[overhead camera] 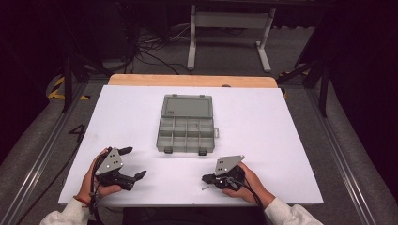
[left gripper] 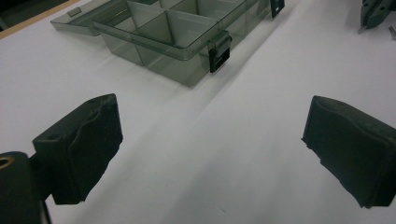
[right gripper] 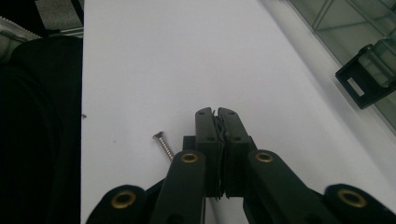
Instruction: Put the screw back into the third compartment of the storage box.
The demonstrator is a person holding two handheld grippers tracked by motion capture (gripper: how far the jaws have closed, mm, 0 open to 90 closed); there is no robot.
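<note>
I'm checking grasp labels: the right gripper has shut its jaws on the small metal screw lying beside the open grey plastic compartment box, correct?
No. In the right gripper view the right gripper is shut on nothing; the small metal screw lies loose on the white table beside its jaws.

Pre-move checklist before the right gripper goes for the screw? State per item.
1. Box lid open, compartments reachable: ok.
2. Screw located: ok, it lies on the table beside the right gripper, not between its jaws.
3. Right gripper ready to grasp: not ok, jaws shut with nothing seen between them.
4. Left gripper out of the way: ok, open and empty, at the near left of the box.
5. Path from screw to box: ok, bare table.
6. Target compartment: cannot tell.
</note>
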